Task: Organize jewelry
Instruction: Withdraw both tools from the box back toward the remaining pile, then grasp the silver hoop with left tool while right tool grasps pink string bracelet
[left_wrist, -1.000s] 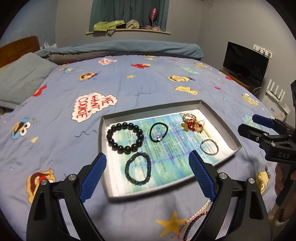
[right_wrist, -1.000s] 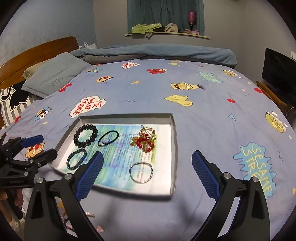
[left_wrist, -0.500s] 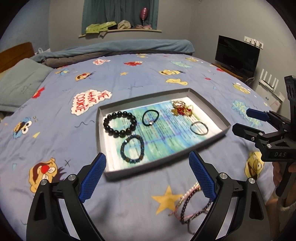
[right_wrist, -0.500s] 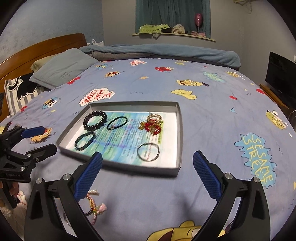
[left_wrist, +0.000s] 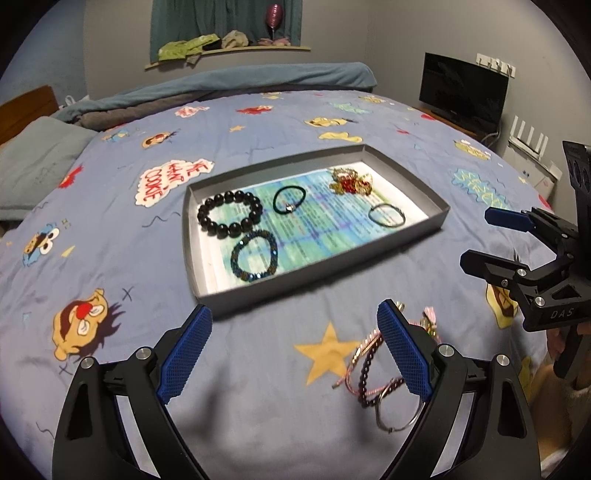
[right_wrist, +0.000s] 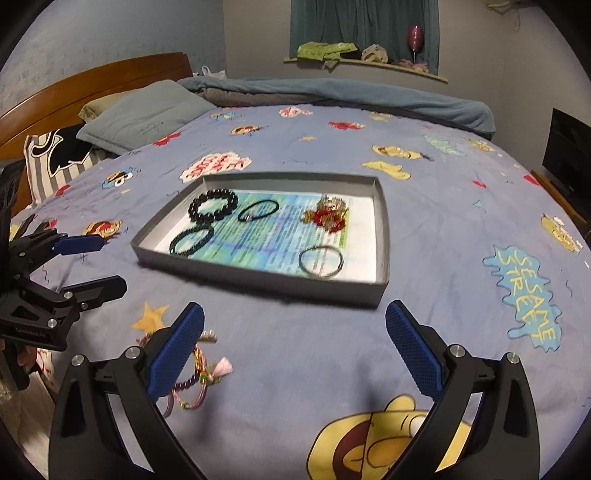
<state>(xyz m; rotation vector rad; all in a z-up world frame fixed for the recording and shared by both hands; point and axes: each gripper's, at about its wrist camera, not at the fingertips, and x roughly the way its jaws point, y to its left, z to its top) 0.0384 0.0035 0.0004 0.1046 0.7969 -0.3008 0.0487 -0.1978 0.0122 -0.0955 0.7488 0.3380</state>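
Left wrist view: the left claw (left_wrist: 293, 349) is hanging wide apart and empty over the bedspread (left_wrist: 110, 229), maybe getting ready to pick something up. A tangle of loose bracelets (left_wrist: 373, 373) is lying just by its right finger, waiting outside the tray (left_wrist: 192, 251). The right claw (right_wrist: 295, 350) is also spread apart, holding nothing. Farther off, the tray is keeping a black bead bracelet (left_wrist: 229, 218), a dark blue bracelet (left_wrist: 254, 256), a hair tie (left_wrist: 289, 199), a thin ring bracelet (left_wrist: 386, 215) and a red and gold piece (left_wrist: 351, 181) neatly apart.
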